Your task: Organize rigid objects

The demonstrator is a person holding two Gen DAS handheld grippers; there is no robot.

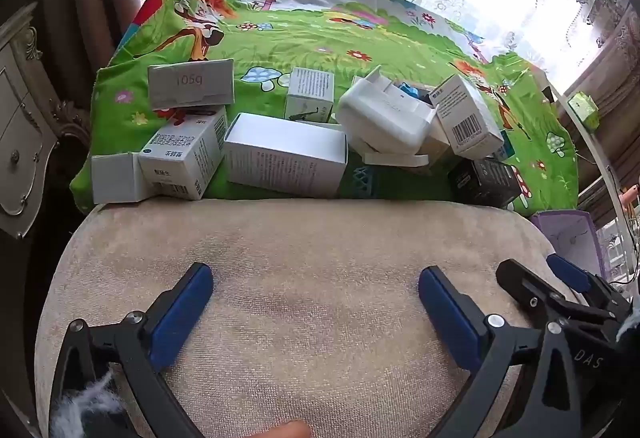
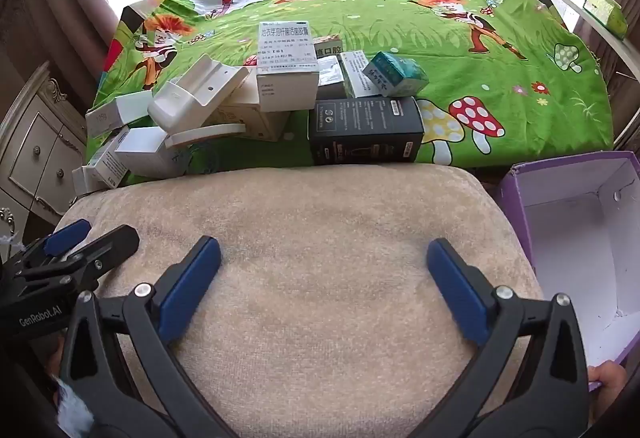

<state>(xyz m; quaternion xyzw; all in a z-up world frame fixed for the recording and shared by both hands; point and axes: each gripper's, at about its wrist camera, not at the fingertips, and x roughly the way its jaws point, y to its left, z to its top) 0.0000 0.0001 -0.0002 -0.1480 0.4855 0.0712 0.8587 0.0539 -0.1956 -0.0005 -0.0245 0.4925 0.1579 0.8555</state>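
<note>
grippers: left gripper (image 1: 316, 278) and right gripper (image 2: 324, 252) are held spread wide, empty, over the beige cushion (image 2: 320, 238), staged before any pick | boxes (image 2: 288, 77): heaped at 12 o'clock on the cartoon cloth (image 2: 480, 85) | purple box (image 2: 568, 238): open at 3 o'clock, probably the bin

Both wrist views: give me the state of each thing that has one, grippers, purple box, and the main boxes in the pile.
Left gripper: open, holding nothing, over the beige cushion.
Right gripper: open, holding nothing.
Purple box: lid off, inside looks bare, beside the cushion.
Black box: closed, lying on its side.
White plastic holder: tilted, leaning on the pile.
Teal box: closed, tilted.
Medicine box: closed, upright.
</note>
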